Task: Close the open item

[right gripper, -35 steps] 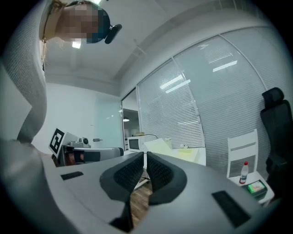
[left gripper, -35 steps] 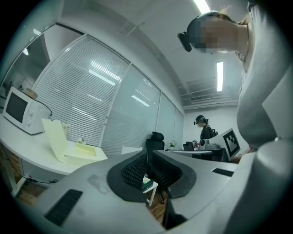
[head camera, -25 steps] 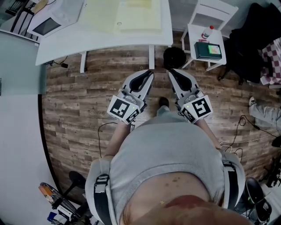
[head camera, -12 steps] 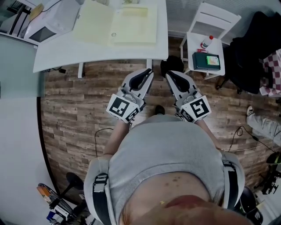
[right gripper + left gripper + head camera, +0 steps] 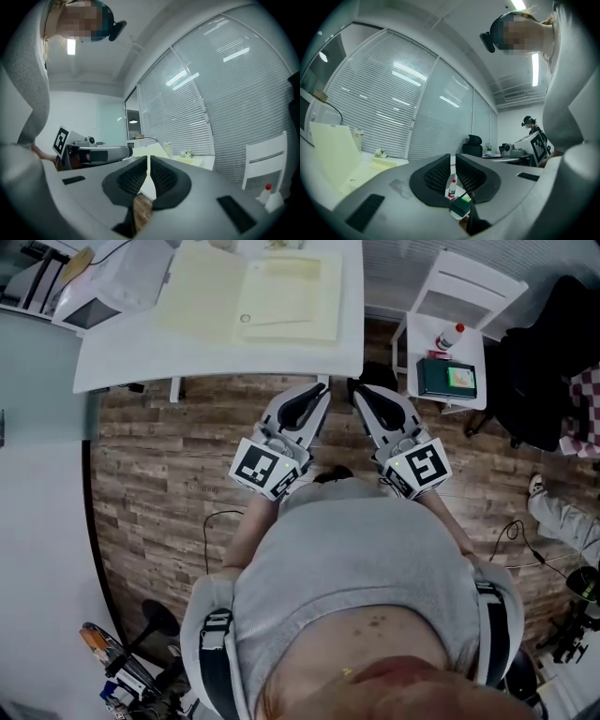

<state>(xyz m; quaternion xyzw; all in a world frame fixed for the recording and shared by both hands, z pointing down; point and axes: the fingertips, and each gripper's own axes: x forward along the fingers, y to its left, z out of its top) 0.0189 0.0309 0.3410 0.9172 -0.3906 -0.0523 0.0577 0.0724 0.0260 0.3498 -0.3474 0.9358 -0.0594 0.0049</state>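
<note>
- Closer now: the white table (image 5: pixel 131 352) has slid down my head view towards me. Its near edge sits just beyond the tool tips, where a second ago a wide band of plank floor (image 5: pixel 159 465) lay between them.
- Both tools have come forward with the body. Their spacing and aim look the same as before.
- On the far middle of that table lies the yellow folder (image 5: pixel 253 292), spread open and flat, with a paler sheet on its right leaf. I take it for the open item. It is untouched and well beyond both tools.
- I judge this to be the approach only. No closing has begun, and I would have to reach over the table's near edge to get at a leaf.
- My left gripper (image 5: pixel 319 392) is held level in front of the chest, left of centre, pointing at the table. Its own view shows the pads drawn almost together with only a thin slit between them, and nothing is pinched.
- My right gripper (image 5: pixel 361 395) sits just to the right of it, also level and aimed at the table, its tip angled slightly inward. Its pads are pressed together and empty.
- On the far right, a side stand (image 5: pixel 473 343) carries a bottle (image 5: pixel 448 334) and a green box (image 5: pixel 446 378), well apart from the folder. I don't expect to need them.
</note>
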